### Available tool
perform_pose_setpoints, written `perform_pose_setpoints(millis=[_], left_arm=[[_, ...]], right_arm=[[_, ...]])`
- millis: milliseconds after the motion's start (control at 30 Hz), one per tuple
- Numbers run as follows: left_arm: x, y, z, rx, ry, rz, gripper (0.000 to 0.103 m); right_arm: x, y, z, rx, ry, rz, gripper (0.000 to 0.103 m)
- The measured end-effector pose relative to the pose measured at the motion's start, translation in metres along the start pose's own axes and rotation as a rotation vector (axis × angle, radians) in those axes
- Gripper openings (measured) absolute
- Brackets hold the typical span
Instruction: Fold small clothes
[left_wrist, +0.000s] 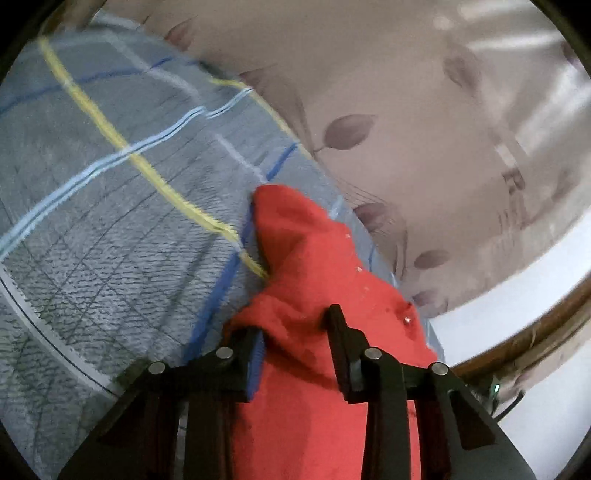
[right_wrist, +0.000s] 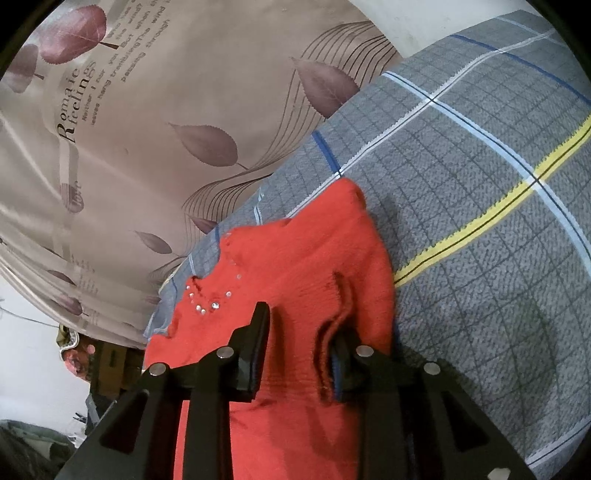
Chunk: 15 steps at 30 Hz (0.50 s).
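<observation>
A red knitted sweater (left_wrist: 314, 258) lies bunched on a grey plaid bed cover (left_wrist: 110, 221). My left gripper (left_wrist: 295, 319) sits low over it. Red knit fills the gap between both pads and bulges over the left fingertip, so the jaws grip a bunch of it. In the right wrist view the sweater (right_wrist: 295, 258) shows small rhinestones (right_wrist: 207, 302) near its neckline. My right gripper (right_wrist: 301, 321) stands over its middle. A raised fold leans on the right finger, and the left pad is free of the cloth.
The plaid cover (right_wrist: 480, 258) spreads wide to the right of the sweater. A beige curtain with leaf prints (right_wrist: 147, 129) hangs close behind the bed's edge. A wooden rail (left_wrist: 535, 332) curves at the right. Cluttered items (right_wrist: 92, 362) sit low on the left.
</observation>
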<state>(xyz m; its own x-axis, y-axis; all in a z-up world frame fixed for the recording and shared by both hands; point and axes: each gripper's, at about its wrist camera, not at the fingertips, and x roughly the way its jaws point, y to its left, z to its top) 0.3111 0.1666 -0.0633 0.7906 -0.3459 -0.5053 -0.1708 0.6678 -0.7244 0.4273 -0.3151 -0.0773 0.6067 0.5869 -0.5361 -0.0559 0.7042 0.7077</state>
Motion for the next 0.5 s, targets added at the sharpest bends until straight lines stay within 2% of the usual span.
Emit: perform_pose_setpoints(millis=[100, 200, 267, 333, 500], left_arm=[[0.004, -0.013, -0.002, 0.066, 0.006, 0.010, 0.034], [0.012, -0.015, -0.001, 0.068, 0.030, -0.006, 0.035], [0.012, -0.013, 0.000, 0.075, 0.048, 0.007, 0.040], [0.013, -0.014, -0.004, 0.079, 0.052, 0.006, 0.045], [0.009, -0.015, -0.006, 0.081, 0.033, 0.000, 0.050]], right_arm=[[0.001, 0.001, 0.000, -0.001, 0.001, -0.002, 0.027], [0.001, 0.000, 0.001, 0.010, 0.004, 0.016, 0.029], [0.001, -0.005, 0.003, 0.045, 0.011, 0.050, 0.028], [0.002, -0.011, 0.006, 0.082, 0.018, 0.069, 0.024], [0.010, 0.001, 0.012, 0.039, 0.054, 0.003, 0.009]])
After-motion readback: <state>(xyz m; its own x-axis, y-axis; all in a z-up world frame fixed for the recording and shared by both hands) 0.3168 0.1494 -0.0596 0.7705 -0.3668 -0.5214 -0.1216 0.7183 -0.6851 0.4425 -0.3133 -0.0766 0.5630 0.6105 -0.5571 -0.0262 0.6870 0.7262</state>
